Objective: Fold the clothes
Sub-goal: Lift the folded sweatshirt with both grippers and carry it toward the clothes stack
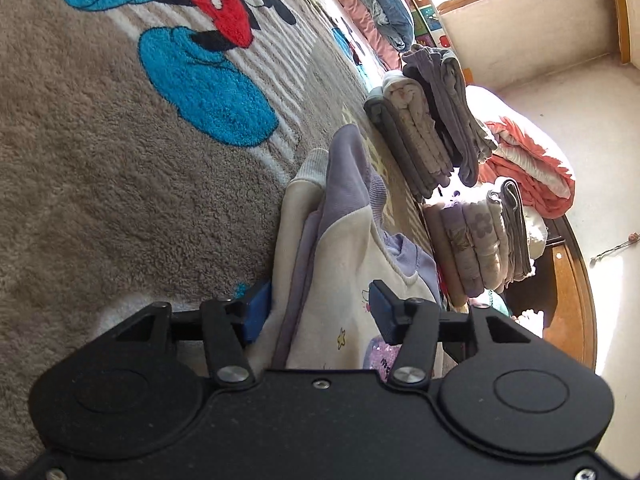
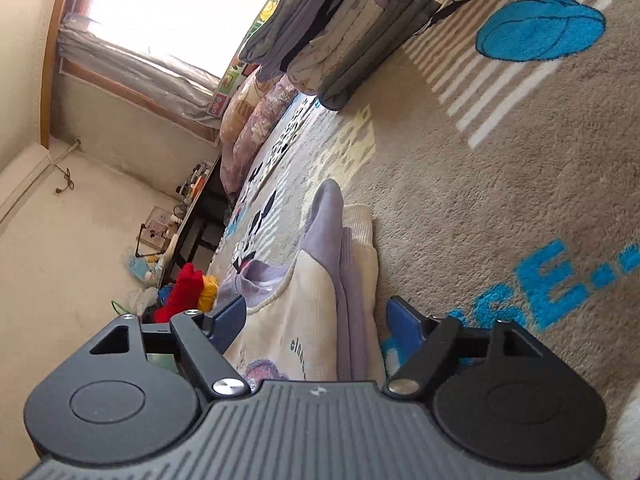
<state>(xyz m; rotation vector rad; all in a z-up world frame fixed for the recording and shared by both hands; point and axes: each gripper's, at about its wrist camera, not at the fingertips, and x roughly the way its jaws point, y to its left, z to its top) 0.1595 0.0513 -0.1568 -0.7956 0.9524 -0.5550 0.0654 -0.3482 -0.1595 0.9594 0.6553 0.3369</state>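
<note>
Straddling the sweater w/ both tongs: left gripper has its blue pads spread wide, one on each side of the bundled cloth, not pinching it; right gripper the same, pads apart, cream-and-lilac fabric running between them. Sweater lies on the rug directly ahead of both tongs, sleeves already laid in over the body so it's a narrow strip, lilac cuff at the far tip. Judging by that, the step in hand is prob. a lengthwise fold of an already narrowed garment, or a release after one; pics don't settle which. If the fold is yet to come, it calls for both tongs to close on the near hem at matching spots, lift level & carry it toward the far end w/o letting the tucked sleeves slip out. Beyond the sweater's far end, well apart from it, two stacks of folded clothes stand on the rug: one stack nearer the left tongs, another stack further out. Past those, bedding & a bright window.
</note>
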